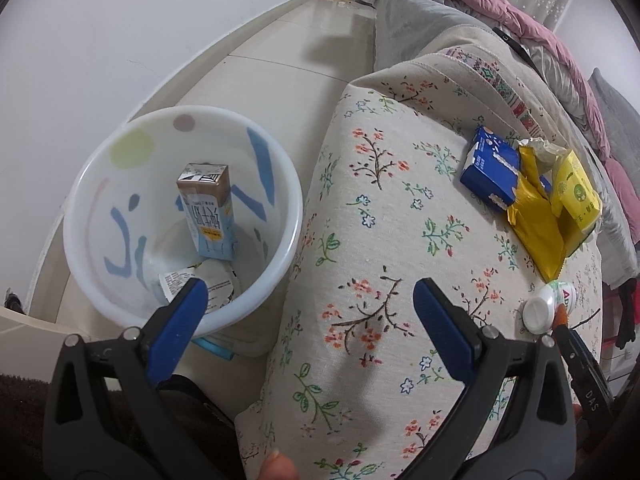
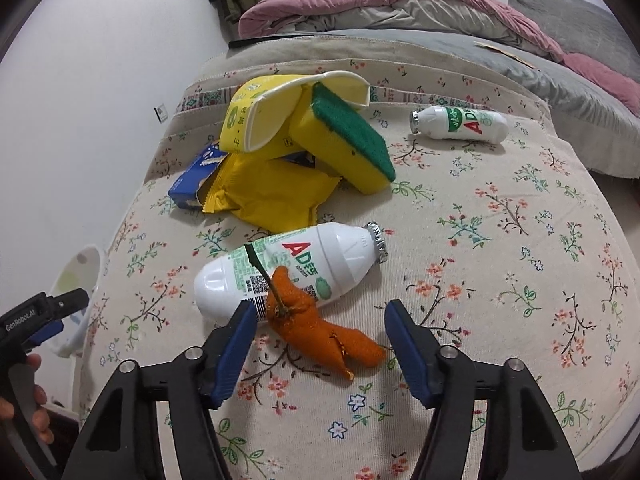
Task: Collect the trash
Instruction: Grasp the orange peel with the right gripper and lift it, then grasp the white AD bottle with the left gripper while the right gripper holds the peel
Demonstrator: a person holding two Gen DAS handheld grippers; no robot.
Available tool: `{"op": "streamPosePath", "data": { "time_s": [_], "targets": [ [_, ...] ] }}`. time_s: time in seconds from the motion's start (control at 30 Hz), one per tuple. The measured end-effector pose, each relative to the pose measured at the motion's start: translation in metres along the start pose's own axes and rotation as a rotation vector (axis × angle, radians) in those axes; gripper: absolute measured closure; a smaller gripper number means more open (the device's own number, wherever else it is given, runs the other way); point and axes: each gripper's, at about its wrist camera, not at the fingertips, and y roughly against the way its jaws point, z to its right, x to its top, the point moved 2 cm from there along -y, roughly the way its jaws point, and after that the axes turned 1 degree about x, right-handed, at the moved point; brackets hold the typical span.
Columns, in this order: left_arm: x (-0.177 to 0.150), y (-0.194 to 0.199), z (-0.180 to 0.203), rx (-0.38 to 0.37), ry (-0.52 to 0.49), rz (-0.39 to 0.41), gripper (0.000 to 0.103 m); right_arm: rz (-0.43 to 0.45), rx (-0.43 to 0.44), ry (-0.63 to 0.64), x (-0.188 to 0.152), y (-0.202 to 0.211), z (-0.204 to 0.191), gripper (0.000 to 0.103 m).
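Observation:
An orange peel (image 2: 312, 324) with a dark stalk lies on the flowered bed cover (image 2: 500, 280), leaning on a white AD bottle (image 2: 296, 268). My right gripper (image 2: 320, 320) stands open astride the peel, with its pads apart from it. In the left wrist view my left gripper (image 1: 308, 296) is open and holds nothing, one finger above the white bin (image 1: 280, 264), the other above the bed. Inside the bin a milk carton (image 1: 208, 212) stands upright beside a torn wrapper (image 1: 216, 288).
Further back on the bed lie a yellow-green sponge (image 2: 344, 140), a yellow box (image 2: 256, 116), a yellow wrapper (image 2: 272, 196), a blue carton (image 2: 192, 184) and a second AD bottle (image 2: 460, 124). Pink and grey bedding (image 2: 440, 4) is heaped behind. The bin stands on the floor beside the bed's left edge.

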Motion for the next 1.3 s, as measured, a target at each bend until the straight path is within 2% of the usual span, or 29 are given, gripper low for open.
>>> {"op": "streamPosePath", "data": {
  "time_s": [0.07,0.2,0.27,0.33,0.37,0.57,0.67,0.9,1.3],
  "targets": [
    [0.000,0.000,0.001,-0.001,-0.002,-0.001,0.001,-0.003,0.004,-0.001,0.000,0.000,0.000,0.039],
    [-0.002,0.001,0.005,-0.006,-0.009,-0.002,0.001,-0.013,0.016,0.004,-0.001,-0.002,0.001,0.052],
    [-0.002,0.002,0.007,-0.008,-0.015,-0.002,0.001,-0.018,0.026,0.008,-0.001,-0.003,0.000,0.060],
    [-0.003,0.002,0.010,-0.009,-0.025,-0.002,0.001,-0.019,0.034,0.020,-0.001,-0.003,-0.001,0.078],
    [-0.003,0.003,0.013,-0.011,-0.034,-0.003,0.001,-0.021,0.034,0.024,-0.001,-0.003,-0.002,0.080],
    [-0.002,0.005,0.030,-0.036,-0.079,-0.006,0.001,0.009,0.024,0.014,0.003,0.010,0.007,0.082],
    [-0.003,0.006,0.049,-0.064,-0.133,-0.010,0.001,0.028,-0.003,0.007,0.007,0.019,0.015,0.082],
    [-0.013,0.006,0.119,-0.127,-0.362,-0.033,0.001,0.013,-0.061,-0.072,0.007,0.027,0.053,0.082],
    [-0.025,-0.012,0.205,-0.200,-0.662,-0.100,0.001,0.023,-0.101,-0.204,0.005,0.039,0.111,0.082]
  ]
}}
